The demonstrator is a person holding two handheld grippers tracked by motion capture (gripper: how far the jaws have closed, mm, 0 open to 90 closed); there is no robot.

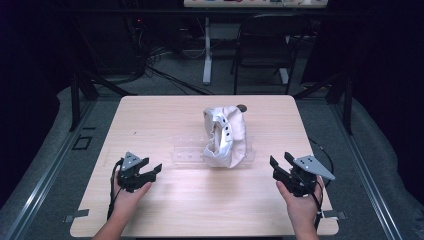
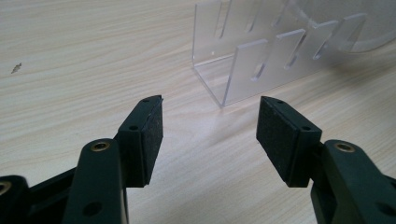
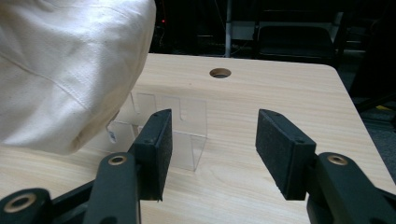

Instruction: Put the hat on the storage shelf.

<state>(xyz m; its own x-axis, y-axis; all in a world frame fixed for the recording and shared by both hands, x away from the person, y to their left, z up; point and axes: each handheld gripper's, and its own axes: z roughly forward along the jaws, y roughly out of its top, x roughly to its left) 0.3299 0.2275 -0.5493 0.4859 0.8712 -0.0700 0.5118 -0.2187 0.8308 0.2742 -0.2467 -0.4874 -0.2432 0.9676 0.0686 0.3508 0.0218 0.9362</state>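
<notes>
Both jaws spread, holding nothing. Cap [image 1: 226, 136] ahead, between left gripper [image 1: 148, 170] and right gripper [image 1: 281, 165], on clear rack [image 2: 261, 60]. Likely light, soft, floppy; pinch brim edge.

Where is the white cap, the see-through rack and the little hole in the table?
white cap [image 1: 231, 131], high view, on its cloth crown.
see-through rack [image 2: 252, 65], left gripper view, on its slotted front wall.
hole in the table [image 3: 220, 73], right gripper view, on its dark middle.
</notes>
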